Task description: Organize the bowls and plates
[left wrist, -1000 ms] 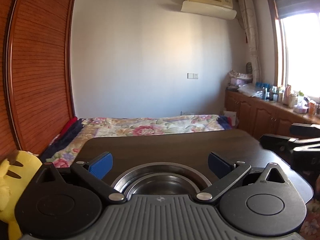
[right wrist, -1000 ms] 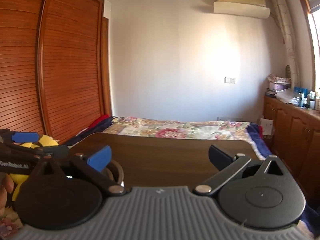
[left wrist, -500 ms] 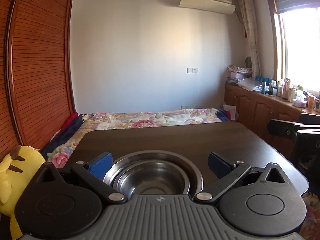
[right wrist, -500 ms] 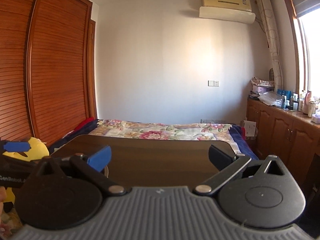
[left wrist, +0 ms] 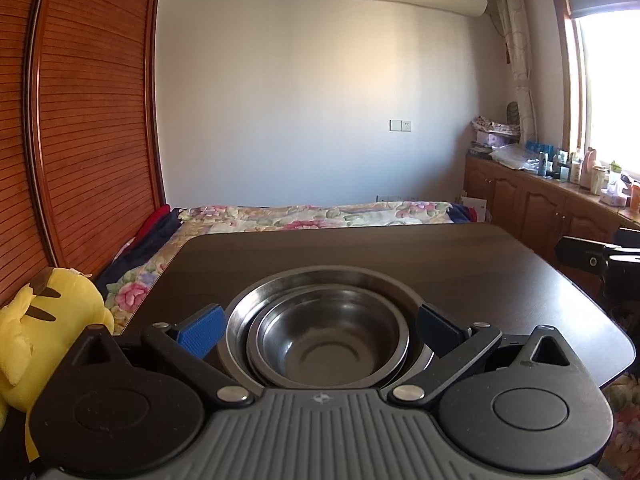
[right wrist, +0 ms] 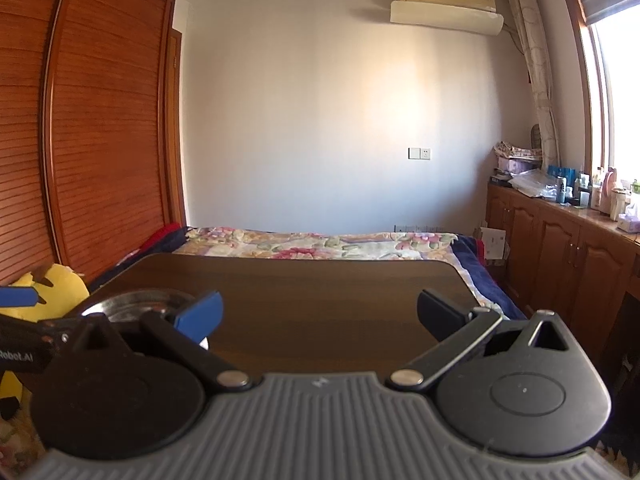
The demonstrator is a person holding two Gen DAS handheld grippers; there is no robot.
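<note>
A stack of steel dishes stands on the dark wooden table [left wrist: 400, 248]: a small bowl [left wrist: 328, 344] nested inside a wider shallow steel plate [left wrist: 320, 280]. My left gripper [left wrist: 320, 326] is open, its blue pads either side of the stack, just above its near rim, holding nothing. My right gripper [right wrist: 320, 314] is open and empty over the bare table [right wrist: 320, 300]. The stack's rim [right wrist: 136, 300] shows at the left in the right wrist view, behind the left finger. The right gripper's body [left wrist: 592, 256] shows at the right edge of the left wrist view.
A yellow plush toy [left wrist: 36, 320] sits off the table's left edge. A bed with a floral cover [left wrist: 312, 216] lies beyond the far edge. Wooden cabinets [left wrist: 540, 208] with bottles line the right wall. A slatted wardrobe [left wrist: 80, 120] stands on the left.
Both grippers have risen and drawn back, so the dish stack shows more fully between the left fingers. The right gripper has moved further right in the left view. Both stay open.
</note>
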